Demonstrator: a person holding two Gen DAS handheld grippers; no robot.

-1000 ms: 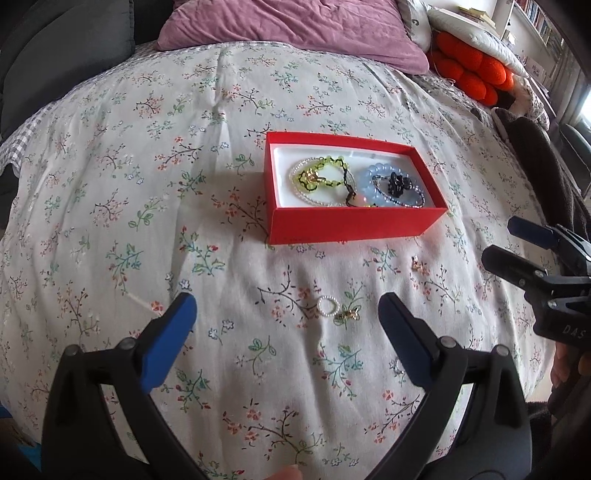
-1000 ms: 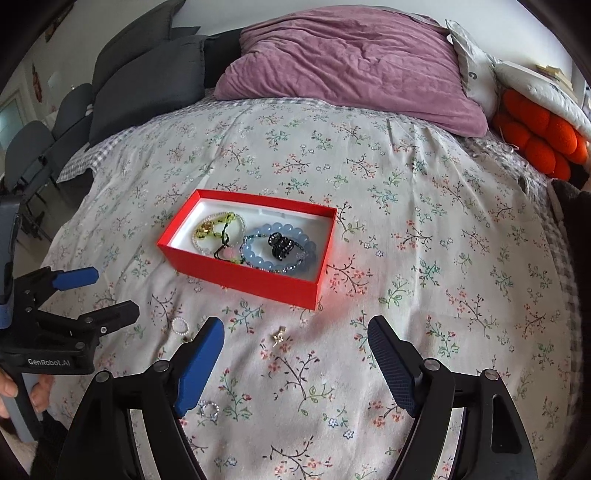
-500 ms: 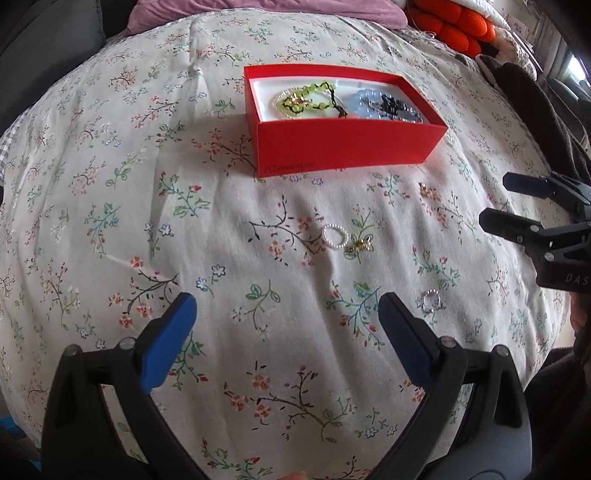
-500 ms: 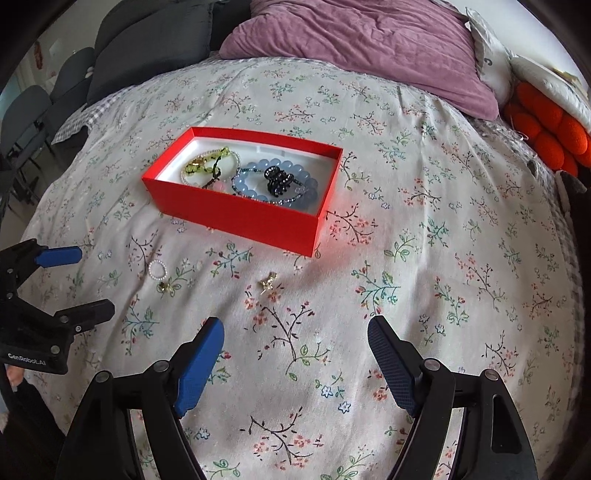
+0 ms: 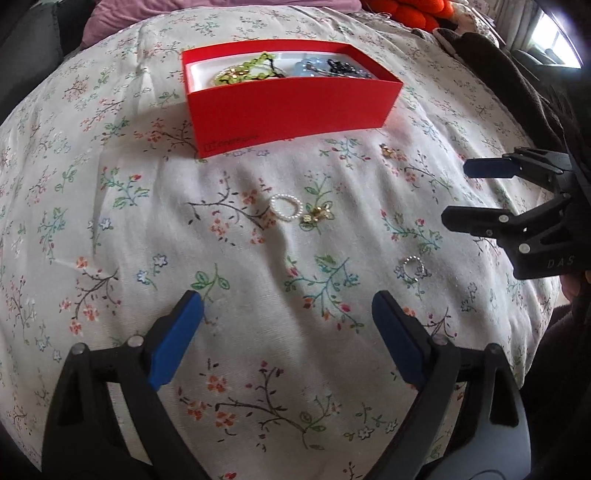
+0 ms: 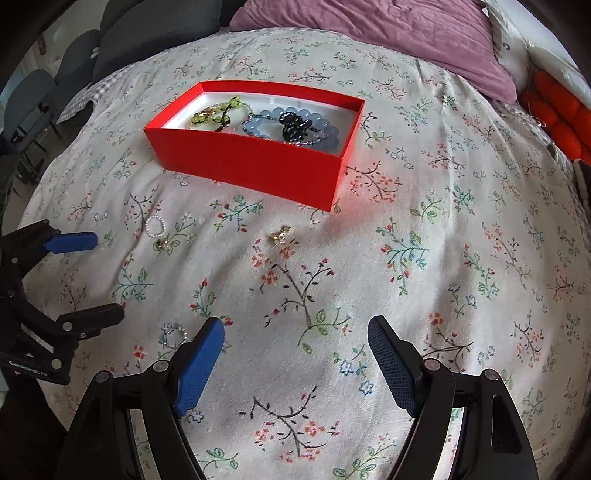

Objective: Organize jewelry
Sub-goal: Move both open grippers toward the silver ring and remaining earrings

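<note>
A red box (image 5: 291, 110) (image 6: 255, 166) on the floral bedspread holds a green bead bracelet (image 6: 218, 112), a blue bead bracelet (image 6: 317, 129) and a black piece (image 6: 293, 123). Loose on the cover lie a pearl ring (image 5: 286, 207) (image 6: 154, 225), a gold earring (image 5: 317, 215) (image 6: 162, 243) beside it, a second gold earring (image 5: 388, 150) (image 6: 279, 234) and a silver ring (image 5: 413, 266) (image 6: 176, 336). My left gripper (image 5: 288, 332) is open and empty, short of the pearl ring. My right gripper (image 6: 295, 358) is open and empty, with the silver ring just left of its left finger.
A purple pillow (image 6: 388, 33) lies at the head of the bed, dark grey cushions (image 6: 155, 33) to its left, an orange knitted cushion (image 6: 561, 114) at the right. Dark clothing (image 5: 517, 81) lies at the bed's right edge.
Both grippers have moved down and forward toward the bedspread. The loose rings and earrings now sit closer in both views. Both grippers stay open.
</note>
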